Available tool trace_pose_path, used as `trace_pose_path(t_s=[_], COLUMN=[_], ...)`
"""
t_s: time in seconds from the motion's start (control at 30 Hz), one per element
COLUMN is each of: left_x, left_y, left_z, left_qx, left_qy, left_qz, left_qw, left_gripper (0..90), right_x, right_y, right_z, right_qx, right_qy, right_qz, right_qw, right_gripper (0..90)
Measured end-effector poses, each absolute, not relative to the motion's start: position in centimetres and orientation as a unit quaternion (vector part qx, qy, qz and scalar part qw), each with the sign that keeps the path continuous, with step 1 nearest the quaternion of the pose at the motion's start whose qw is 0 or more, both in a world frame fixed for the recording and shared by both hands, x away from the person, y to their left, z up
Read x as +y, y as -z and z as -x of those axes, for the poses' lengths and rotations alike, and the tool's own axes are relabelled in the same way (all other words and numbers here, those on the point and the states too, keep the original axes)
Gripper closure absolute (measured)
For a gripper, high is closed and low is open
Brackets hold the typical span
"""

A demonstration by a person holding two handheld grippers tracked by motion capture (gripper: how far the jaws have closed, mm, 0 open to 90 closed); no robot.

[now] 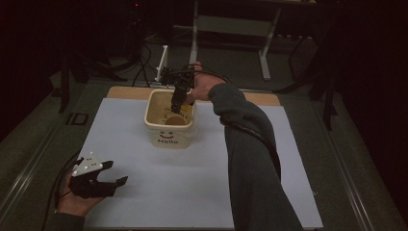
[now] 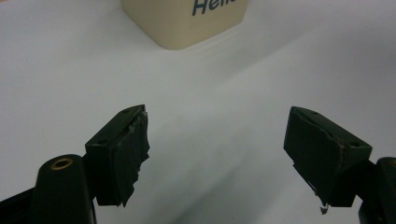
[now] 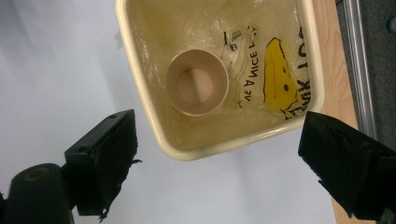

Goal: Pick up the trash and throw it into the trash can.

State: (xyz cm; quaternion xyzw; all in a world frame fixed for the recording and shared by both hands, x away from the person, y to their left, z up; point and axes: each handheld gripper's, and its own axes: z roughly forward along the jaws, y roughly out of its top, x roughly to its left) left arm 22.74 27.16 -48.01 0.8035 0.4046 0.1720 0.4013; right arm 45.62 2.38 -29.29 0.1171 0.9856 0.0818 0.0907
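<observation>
One cream bin on the white tabletop, and inside it one brown paper cup and one crumpled printed wrapper. Right tool hangs above the bin's mouth, jaws spread wide, gripping nothing, touching nothing. Left tool sits low near the tabletop's front left corner, well apart from the bin, jaws wide and empty too.

The left gripper lies low at the near left, cradled in the left hand, its jaws spread wide and empty. The right forearm stretches far forward, holding the right gripper pointed downward, jaws parted wide.
</observation>
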Motion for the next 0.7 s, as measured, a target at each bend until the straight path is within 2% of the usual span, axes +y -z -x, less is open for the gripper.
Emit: trace_pose_path(t_s=[0.5,0.7], left_x=[27.1,27.0], left_y=[48.1,48.2], left_z=[-22.8,-22.9], left_qx=[0.406,0.404], left_qy=[-0.172,-0.173], left_qz=[-0.804,-0.806], left_qw=[0.399,0.396], left_gripper=[21.8,21.7], right_x=[0.4,-2.1], right_y=[28.9,28.9], right_z=[-44.7,-44.1], right_qx=[0.982,0.977], right_qy=[-0.109,-0.139], right_qz=[-0.12,-0.133], right_qw=[0.092,0.092], right_gripper=[14.5,15.5])
